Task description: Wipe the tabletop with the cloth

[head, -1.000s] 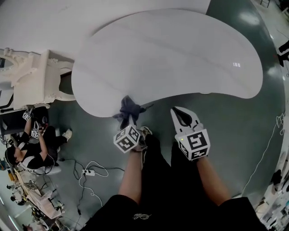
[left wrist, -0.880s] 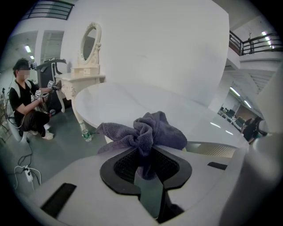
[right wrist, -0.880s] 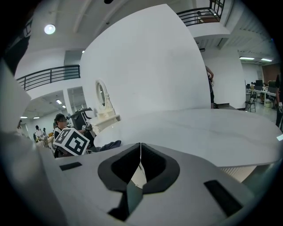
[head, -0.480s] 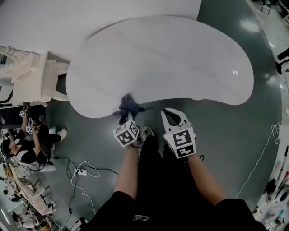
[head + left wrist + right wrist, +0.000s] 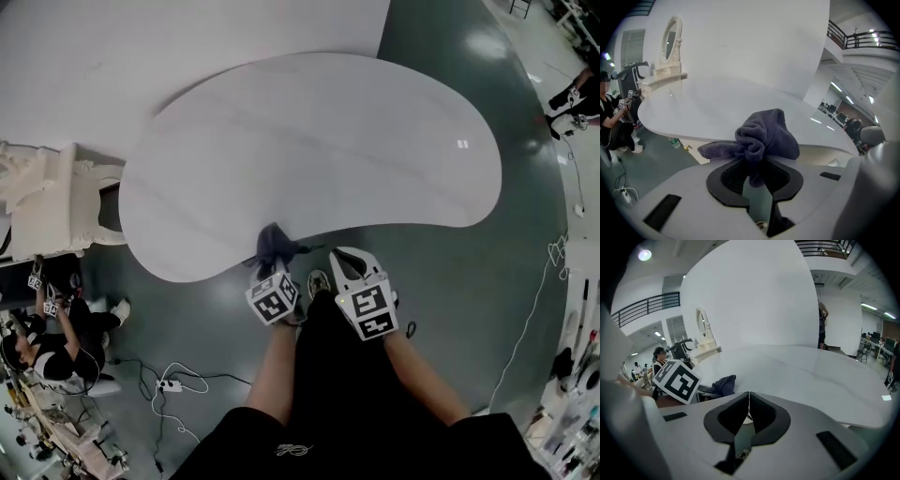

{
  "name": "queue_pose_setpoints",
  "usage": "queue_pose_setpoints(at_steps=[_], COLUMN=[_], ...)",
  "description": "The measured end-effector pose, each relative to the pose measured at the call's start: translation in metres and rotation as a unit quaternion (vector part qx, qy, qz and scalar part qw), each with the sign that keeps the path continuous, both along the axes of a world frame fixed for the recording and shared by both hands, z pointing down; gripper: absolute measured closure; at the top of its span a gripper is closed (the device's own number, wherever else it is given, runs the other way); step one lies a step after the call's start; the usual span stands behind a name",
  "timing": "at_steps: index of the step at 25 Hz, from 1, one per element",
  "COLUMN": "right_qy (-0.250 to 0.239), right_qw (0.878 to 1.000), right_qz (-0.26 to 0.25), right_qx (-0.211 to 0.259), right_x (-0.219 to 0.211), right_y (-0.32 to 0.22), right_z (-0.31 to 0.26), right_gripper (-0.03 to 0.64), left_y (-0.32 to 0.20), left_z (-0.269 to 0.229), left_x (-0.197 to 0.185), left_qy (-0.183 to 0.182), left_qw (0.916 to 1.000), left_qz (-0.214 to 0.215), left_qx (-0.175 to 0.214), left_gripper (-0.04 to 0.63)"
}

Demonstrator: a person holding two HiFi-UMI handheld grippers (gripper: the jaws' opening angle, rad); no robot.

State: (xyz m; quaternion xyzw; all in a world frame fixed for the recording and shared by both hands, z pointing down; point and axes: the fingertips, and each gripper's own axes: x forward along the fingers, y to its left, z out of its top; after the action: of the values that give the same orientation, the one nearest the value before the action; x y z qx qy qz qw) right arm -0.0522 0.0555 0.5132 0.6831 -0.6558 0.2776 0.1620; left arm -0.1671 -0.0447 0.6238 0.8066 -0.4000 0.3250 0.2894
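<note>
A dark blue-grey cloth (image 5: 273, 243) is bunched in my left gripper (image 5: 272, 265), whose jaws are shut on it at the near edge of the white kidney-shaped tabletop (image 5: 309, 150). In the left gripper view the cloth (image 5: 762, 137) bulges out above the pads, just in front of the table's edge (image 5: 684, 133). My right gripper (image 5: 343, 262) hovers beside it over the floor, short of the table edge, jaws shut with nothing between them. The right gripper view shows the pads meeting at the right gripper's tips (image 5: 749, 396) and the cloth (image 5: 721, 384) off to the left.
A white ornate dresser (image 5: 42, 202) with an oval mirror (image 5: 670, 39) stands left of the table. A seated person (image 5: 52, 337) is at the lower left, with cables and a power strip (image 5: 171, 384) on the dark green floor. A white backdrop (image 5: 141, 47) rises behind the table.
Both grippers have shifted together along the table's near edge, with the cloth still held in the left one. The right gripper has drawn closer to the left.
</note>
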Motion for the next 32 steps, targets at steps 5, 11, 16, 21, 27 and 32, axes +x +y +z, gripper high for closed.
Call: queue_pose_setpoints(at_steps=[5, 11, 16, 21, 27, 32], right_qy=[0.009, 0.016, 0.01, 0.006, 0.0, -0.007], right_qw=[0.999, 0.998, 0.998, 0.999, 0.999, 0.998], right_qz=[0.029, 0.056, 0.053, 0.039, 0.043, 0.068], right_qx=[-0.013, -0.014, -0.016, -0.009, -0.008, -0.003], right_x=[0.022, 0.038, 0.048, 0.073, 0.118, 0.165], right_y=[0.004, 0.007, 0.013, 0.027, 0.065, 0.102], right_z=[0.004, 0.002, 0.008, 0.013, 0.01, 0.01], right_gripper=[0.606, 0.606, 0.606, 0.606, 0.606, 0.606], left_y=[0.013, 0.026, 0.045, 0.064, 0.084, 0.111], left_z=[0.001, 0.001, 0.001, 0.0, 0.001, 0.001], left_x=[0.02, 0.042, 0.072, 0.108, 0.143, 0.181], left_qy=[0.005, 0.006, 0.007, 0.004, -0.006, -0.02], left_qw=[0.9991, 0.9961, 0.9927, 0.9907, 0.9902, 0.9883], left_qz=[0.036, 0.075, 0.105, 0.127, 0.131, 0.146], left_qx=[-0.024, -0.045, -0.06, -0.048, -0.047, -0.041], left_gripper=[0.517, 0.517, 0.517, 0.518, 0.52, 0.52])
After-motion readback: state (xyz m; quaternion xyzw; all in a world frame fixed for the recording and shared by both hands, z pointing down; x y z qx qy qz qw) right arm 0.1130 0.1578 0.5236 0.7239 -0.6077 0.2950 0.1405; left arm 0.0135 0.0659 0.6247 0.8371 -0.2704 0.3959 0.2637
